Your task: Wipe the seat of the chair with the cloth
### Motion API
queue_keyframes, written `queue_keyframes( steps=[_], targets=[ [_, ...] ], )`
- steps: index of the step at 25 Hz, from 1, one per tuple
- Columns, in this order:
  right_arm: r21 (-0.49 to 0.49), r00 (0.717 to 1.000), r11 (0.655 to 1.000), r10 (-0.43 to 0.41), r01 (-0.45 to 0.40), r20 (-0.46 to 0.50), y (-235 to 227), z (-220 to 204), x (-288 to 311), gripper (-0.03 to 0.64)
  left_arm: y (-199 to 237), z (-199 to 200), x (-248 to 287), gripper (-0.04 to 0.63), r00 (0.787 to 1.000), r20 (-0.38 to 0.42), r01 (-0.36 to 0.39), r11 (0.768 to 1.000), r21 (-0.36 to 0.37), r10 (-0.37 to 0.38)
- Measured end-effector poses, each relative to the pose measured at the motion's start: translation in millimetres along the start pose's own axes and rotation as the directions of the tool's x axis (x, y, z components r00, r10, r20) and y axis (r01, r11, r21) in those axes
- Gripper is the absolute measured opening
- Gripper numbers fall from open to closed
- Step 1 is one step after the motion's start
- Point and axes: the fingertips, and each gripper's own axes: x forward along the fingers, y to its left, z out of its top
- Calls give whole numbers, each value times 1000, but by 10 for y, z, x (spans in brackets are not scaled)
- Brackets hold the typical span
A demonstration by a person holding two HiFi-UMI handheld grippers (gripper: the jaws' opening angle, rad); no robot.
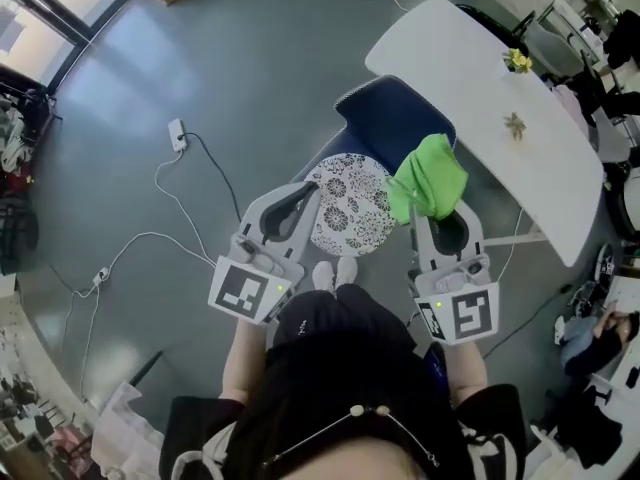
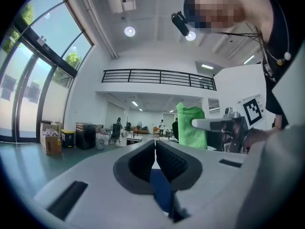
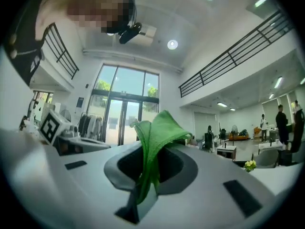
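Note:
In the head view the chair stands below me, with a blue backrest (image 1: 395,118) and a round black-and-white patterned seat (image 1: 350,208). My right gripper (image 1: 420,206) is shut on a green cloth (image 1: 428,178), which bunches over its tips beside the seat's right edge. In the right gripper view the cloth (image 3: 155,137) stands up in a fold from between the pinched jaws of my right gripper (image 3: 148,168). My left gripper (image 1: 305,193) hovers over the seat's left edge. Its jaws meet with nothing between them in the left gripper view (image 2: 155,149), where the cloth (image 2: 190,128) shows to the right.
A long white table (image 1: 500,118) with small flowers (image 1: 517,61) runs close along the chair's right. White cables (image 1: 180,208) and a power strip (image 1: 177,133) lie on the grey floor to the left. My shoes (image 1: 335,273) stand just before the seat.

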Motion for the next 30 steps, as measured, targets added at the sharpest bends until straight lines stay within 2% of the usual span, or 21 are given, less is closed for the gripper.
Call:
queue_keyframes(
  steps=[4, 7, 10, 14, 21, 30],
  targets=[
    [15, 997, 1000, 6, -7, 74, -6, 435, -111, 52, -27, 386, -63, 6, 998, 60, -16, 1000, -23, 17],
    [-8, 997, 1000, -7, 7, 79, 18, 460, -166, 51, -88, 572, -94, 6, 998, 62, -10, 999, 37, 8],
    [20, 997, 1000, -21, 19, 78, -23, 412, -162, 51, -111, 667, -83, 6, 998, 54, -15, 996, 92, 10],
    [36, 996, 999, -39, 37, 76, -46, 381, -91, 51, -29, 664, -66, 5, 999, 53, -7, 997, 73, 3],
    [65, 994, 996, -64, 58, 85, -34, 426, -114, 51, 60, 749, -119, 6, 998, 61, -3, 995, 95, -3],
    [35, 994, 997, -68, 65, 80, 48, 468, -136, 49, 62, 732, -174, 6, 998, 68, 11, 996, 93, -17]
  ],
)
